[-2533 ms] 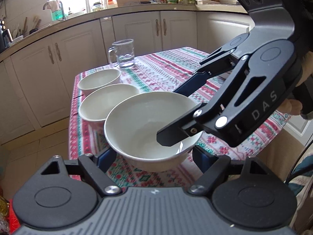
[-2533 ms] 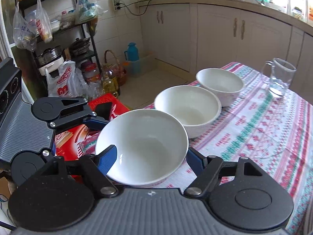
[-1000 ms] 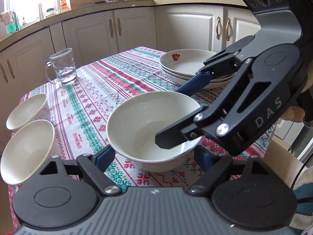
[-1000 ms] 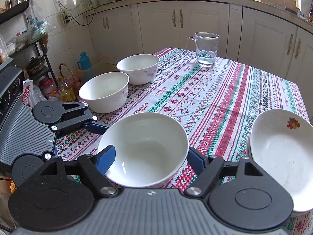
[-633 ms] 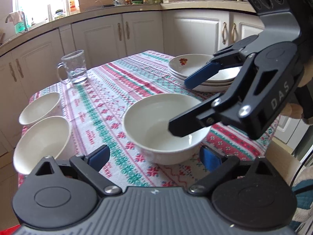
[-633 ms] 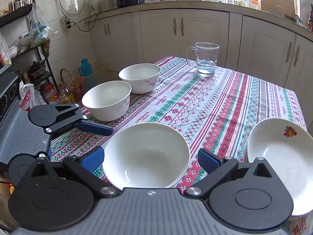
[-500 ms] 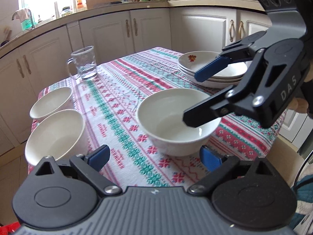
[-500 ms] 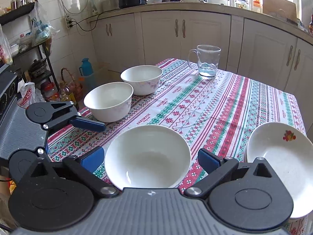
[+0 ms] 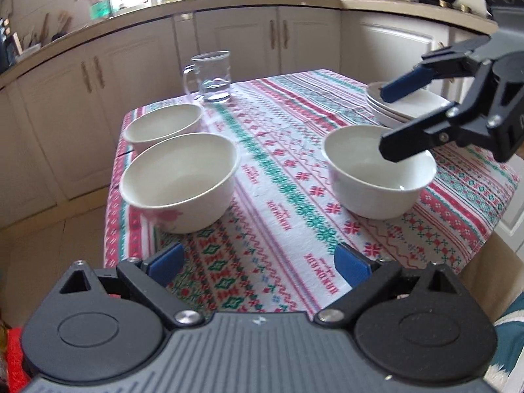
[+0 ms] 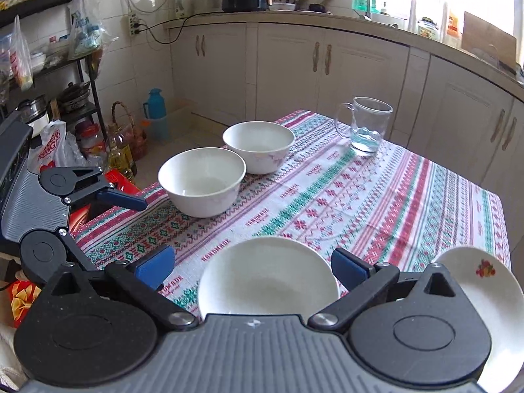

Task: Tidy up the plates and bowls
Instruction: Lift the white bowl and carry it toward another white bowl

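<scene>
I had set the near bowl (image 9: 380,170) on the tablecloth (image 9: 278,177) beside the stacked plates (image 9: 406,104), both the left gripper (image 9: 258,258) and right gripper (image 10: 252,267) spread wide and empty, freeing them for the two far bowls (image 9: 178,180).

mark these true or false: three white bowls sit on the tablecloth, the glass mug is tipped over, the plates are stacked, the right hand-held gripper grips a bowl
1. Three white ceramic bowls sit on the patterned red and green tablecloth. True.
2. The clear glass mug is tipped over. False: it stands upright.
3. The white flower-printed plates are stacked. True.
4. The right hand-held gripper grips a bowl. False: its jaws stand open and clear of the near bowl's rim.
</scene>
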